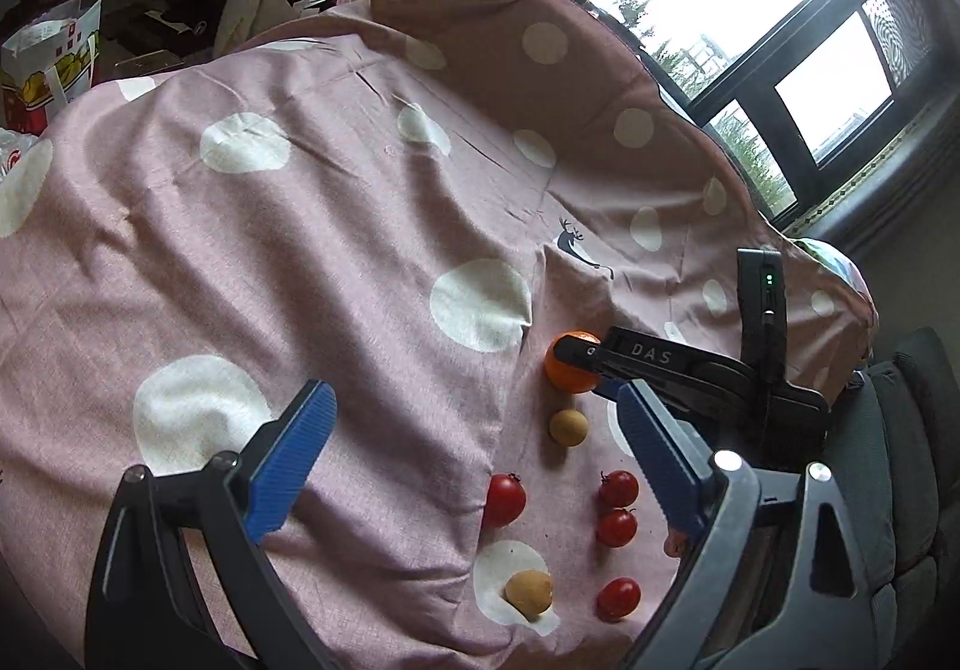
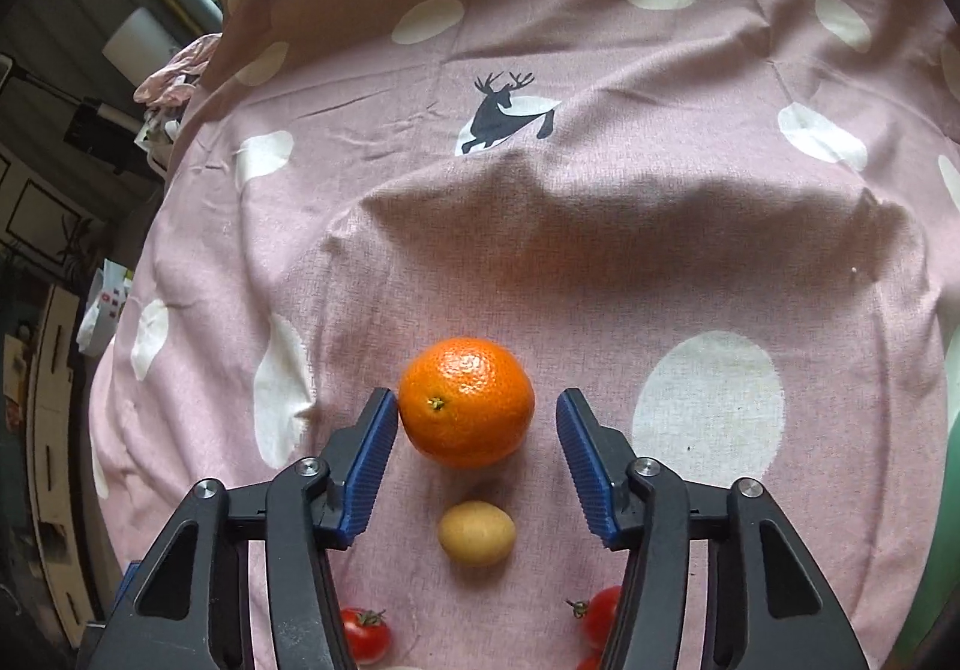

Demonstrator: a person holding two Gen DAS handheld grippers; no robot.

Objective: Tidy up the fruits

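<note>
Item: orange (image 2: pixel 466 411), centre of the right-wrist frame, on the pink cloth (image 2: pixel 600 226). We hold the right gripper (image 2: pixel 477 418) spread around it, left pad touching, right pad apart. Left gripper (image 1: pixel 474 430) is spread, empty, farther off.

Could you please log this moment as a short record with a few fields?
surface: pink dotted cloth
orange: orange on the cloth, between the open right gripper fingers
contact: left pad at the peel, right pad apart
left gripper: left gripper open, holding nothing
nearby: small tan fruit, cherry tomatoes
</note>
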